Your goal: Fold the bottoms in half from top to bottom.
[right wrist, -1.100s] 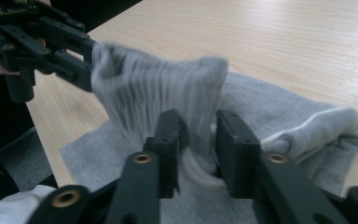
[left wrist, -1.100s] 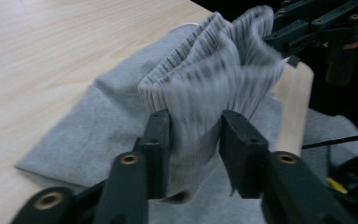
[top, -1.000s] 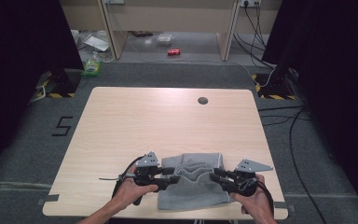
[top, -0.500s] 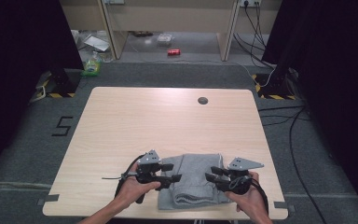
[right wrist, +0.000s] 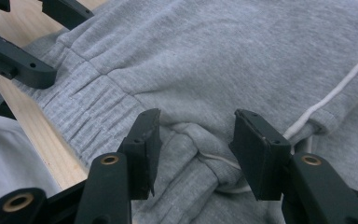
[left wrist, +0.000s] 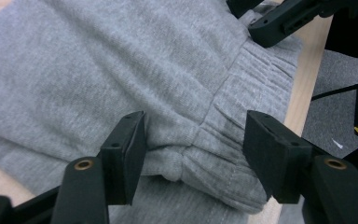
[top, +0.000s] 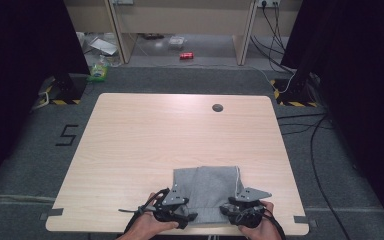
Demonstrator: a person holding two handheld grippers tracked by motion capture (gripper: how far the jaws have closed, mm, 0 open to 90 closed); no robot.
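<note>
With the grey garment (top: 207,192) folded at the desk's (top: 130,150) near edge and both hand-held grippers, left (left wrist: 193,154) and right (right wrist: 193,140), spread apart over its ribbed waistband, closing too shallowly may pinch one layer only, leaving the rest behind.

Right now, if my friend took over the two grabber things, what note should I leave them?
Left gripper: open, jaws either side of the ribbed waistband at a fold.
Right gripper: open, over the waistband where the white drawstring comes out.
The grey sweatpants lie folded at the table's near edge.
Done: looks like folded at least once.
Left: nothing is gripped yet; probably close both on the waistband and go on.
</note>
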